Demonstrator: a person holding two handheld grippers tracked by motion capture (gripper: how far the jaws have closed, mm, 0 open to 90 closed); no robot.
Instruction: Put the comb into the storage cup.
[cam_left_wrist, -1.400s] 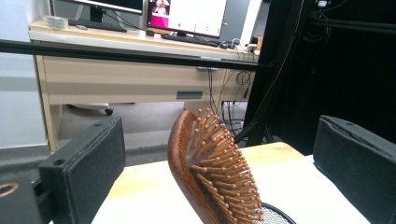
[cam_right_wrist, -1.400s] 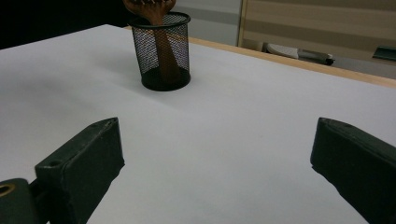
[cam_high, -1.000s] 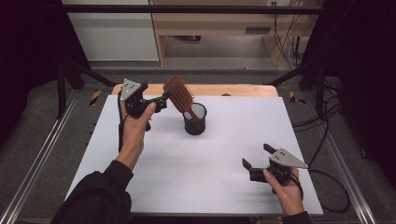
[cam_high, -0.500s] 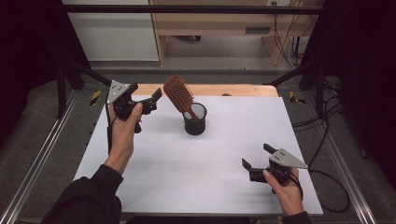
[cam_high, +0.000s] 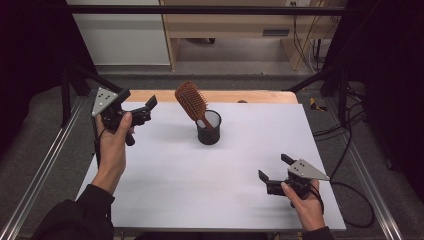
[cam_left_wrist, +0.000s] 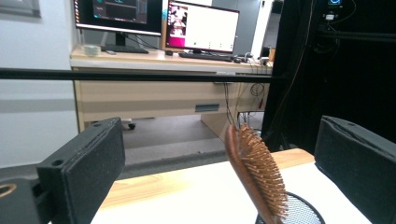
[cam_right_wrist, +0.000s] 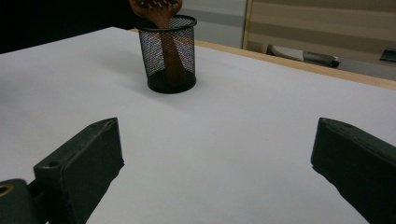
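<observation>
- High view: a brown hairbrush (cam_high: 191, 102) is standing handle-down in a black mesh cup (cam_high: 208, 127) near the middle of the white table (cam_high: 165, 185), its bristle head leaning up and toward the left. The left gripper (cam_high: 148, 106) is hovering in the air well to the left of the brush, its jaws parted and holding nothing. The right gripper (cam_high: 272, 168) is sitting low over the near right part of the table, well apart from the cup, jaws spread wide and empty.
- Left gripper view: the two black jaws are standing far apart with nothing between them. The hairbrush (cam_left_wrist: 254, 175) is showing beyond the gap, nearer the right jaw, tilting out of the mesh cup (cam_left_wrist: 299, 214). A desk with monitors (cam_left_wrist: 163, 25) is sitting in the background.
- Right gripper view: the jaws are gaping wide over bare table (cam_right_wrist: 224, 154), gripping nothing. The mesh cup (cam_right_wrist: 170, 53) is standing farther off at upper left, with the hairbrush (cam_right_wrist: 170, 51) handle resting inside it.
</observation>
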